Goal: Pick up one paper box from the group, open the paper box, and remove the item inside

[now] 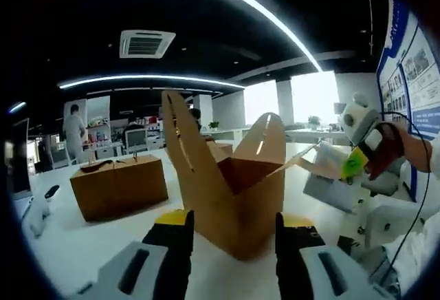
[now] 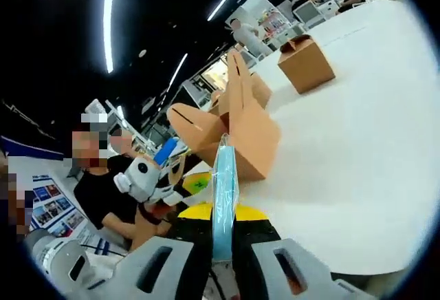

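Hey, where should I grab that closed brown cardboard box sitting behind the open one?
Best guess: pinch the raised folded handle on top of the closed brown cardboard box, coming straight down from above. The box stands upright on the white table, with bare surface around it.

Matt cardboard paper box [image 1: 234, 190], smooth white table [image 2: 357, 142]

The left gripper [image 1: 232, 241] is showing two black jaws tipped with yellow, rising from pale grey housings with dark slots. The right gripper [image 2: 221, 234] is wearing identical black, yellow-capped jaws on grey slotted mounts.
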The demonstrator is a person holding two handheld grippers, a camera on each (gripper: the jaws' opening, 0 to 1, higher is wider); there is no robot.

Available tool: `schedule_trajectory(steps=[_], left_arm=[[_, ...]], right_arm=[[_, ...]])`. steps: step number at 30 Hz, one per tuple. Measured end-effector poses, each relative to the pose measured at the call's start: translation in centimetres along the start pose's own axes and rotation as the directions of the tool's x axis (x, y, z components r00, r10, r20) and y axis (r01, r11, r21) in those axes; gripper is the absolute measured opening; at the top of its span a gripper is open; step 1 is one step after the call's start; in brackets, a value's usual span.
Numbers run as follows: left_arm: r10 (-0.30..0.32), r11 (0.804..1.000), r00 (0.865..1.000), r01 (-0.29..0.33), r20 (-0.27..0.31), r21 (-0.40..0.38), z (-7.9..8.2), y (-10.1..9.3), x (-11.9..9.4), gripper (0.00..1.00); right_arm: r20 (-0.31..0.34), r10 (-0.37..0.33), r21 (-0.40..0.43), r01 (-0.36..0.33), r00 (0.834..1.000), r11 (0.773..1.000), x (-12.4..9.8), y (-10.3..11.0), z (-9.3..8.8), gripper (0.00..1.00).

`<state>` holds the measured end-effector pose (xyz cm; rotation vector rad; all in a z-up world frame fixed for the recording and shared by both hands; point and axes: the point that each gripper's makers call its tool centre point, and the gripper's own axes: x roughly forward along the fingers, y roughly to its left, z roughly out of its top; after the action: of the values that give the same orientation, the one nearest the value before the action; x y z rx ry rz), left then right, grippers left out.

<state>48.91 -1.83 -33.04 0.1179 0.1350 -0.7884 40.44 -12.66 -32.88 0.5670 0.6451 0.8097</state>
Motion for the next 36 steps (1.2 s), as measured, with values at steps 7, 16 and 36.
schedule_trajectory(steps=[7,16,36], left_arm=[[0.001,1.0,1.0,-0.001,-0.006,-0.01,0.0,-0.3,1.1,0.41],[0.007,1.0,1.0,-0.007,-0.011,-0.023,0.2,0.4,2.3,0.39],[-0.024,1.0,0.998,0.024,-0.059,-0.001,-0.8,1.6,3.0,0.38]], right_arm=[[0.005,-0.005,0.06,0.005,1.0,0.998,1.1,-0.6,0.2,0.09],[0.021,-0.026,0.087,0.024,0.999,0.996,2.1,-1.0,0.6,0.09],[0.029,-0.056,0.226,0.048,0.998,0.973,5.3,-0.2,-1.1,0.09]])
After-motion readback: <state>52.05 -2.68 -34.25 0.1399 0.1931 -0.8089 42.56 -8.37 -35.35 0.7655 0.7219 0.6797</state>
